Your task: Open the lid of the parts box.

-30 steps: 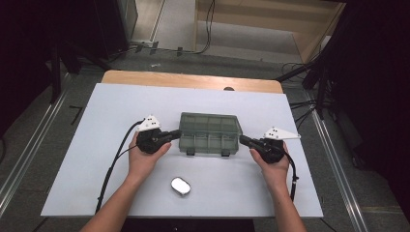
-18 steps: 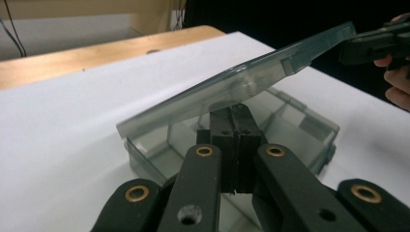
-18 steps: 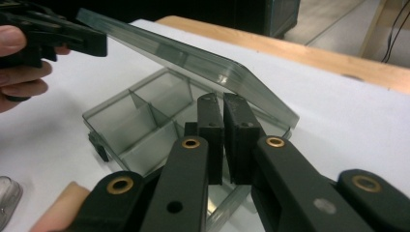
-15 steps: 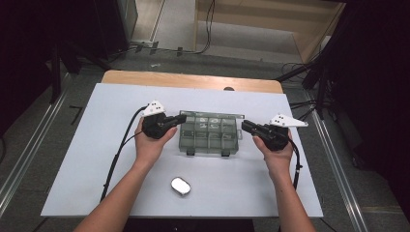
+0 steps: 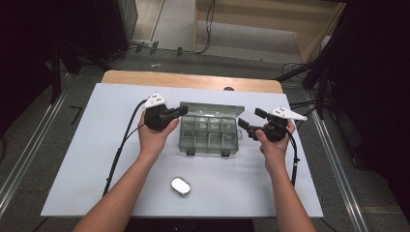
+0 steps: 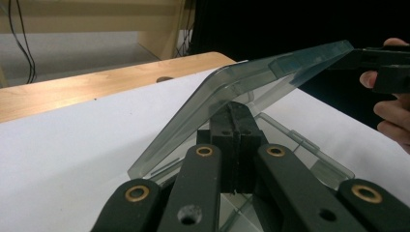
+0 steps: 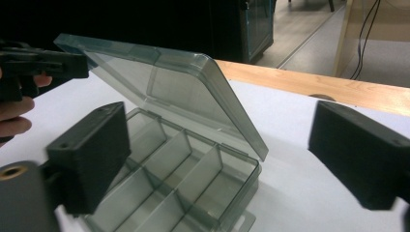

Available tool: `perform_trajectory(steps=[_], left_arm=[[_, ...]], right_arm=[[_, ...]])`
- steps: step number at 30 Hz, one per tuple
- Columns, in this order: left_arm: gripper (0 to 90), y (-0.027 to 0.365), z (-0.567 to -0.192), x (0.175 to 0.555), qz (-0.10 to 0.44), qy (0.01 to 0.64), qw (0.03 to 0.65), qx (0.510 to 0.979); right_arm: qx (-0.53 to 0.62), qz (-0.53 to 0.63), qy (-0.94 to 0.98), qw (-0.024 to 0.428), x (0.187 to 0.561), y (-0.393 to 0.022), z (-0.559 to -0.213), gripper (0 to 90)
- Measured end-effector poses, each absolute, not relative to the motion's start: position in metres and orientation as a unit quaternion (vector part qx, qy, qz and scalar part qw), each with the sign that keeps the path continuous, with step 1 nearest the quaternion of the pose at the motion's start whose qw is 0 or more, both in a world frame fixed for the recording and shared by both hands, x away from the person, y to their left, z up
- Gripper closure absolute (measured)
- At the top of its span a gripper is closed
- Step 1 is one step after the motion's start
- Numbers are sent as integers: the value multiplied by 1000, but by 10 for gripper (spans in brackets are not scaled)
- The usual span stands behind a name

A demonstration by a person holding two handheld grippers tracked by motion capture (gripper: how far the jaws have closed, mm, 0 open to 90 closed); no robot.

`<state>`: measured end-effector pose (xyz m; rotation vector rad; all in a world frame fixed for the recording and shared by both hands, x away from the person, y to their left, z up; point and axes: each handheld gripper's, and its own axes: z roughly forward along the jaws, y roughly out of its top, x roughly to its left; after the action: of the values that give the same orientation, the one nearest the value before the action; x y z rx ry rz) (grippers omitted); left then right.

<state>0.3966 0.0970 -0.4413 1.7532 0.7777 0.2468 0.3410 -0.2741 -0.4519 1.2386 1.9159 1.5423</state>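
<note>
left gripper (image 5: 180, 111) jaws pressed together; right gripper (image 5: 251, 121) jaws spread wide, seemingly gripping nothing.

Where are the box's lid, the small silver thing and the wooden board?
lid (image 7: 159, 82), right gripper view, middle of its raised panel
small silver thing (image 5: 181, 186), high view, its top
wooden board (image 5: 193, 80), high view, its bare strip

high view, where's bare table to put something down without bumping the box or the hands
Free: the white table left of the left forearm, the strip behind the compartment box up to the wooden edge, and the near right patch between the small oval object and the right forearm. Crowded: mid-table, where the left claw and right claw flank the box.
</note>
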Motion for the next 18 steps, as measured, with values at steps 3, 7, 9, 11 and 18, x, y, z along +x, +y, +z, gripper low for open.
perform_trajectory(steps=[3,7,9,11,18], left_arm=[[892,96,-441,400,104,335,571,742],[893,94,-439,405,107,336,573,740],[893,93,-437,406,108,336,574,739],[893,93,-436,407,111,338,577,735],[894,92,-435,410,116,341,581,730]], right_arm=[[449,540,682,203,347,-270,-454,51],[460,527,680,221,354,-264,-454,189],[468,521,674,234,356,-261,-454,306],[472,523,668,237,359,-260,-454,421],[475,537,656,237,368,-259,-456,596]])
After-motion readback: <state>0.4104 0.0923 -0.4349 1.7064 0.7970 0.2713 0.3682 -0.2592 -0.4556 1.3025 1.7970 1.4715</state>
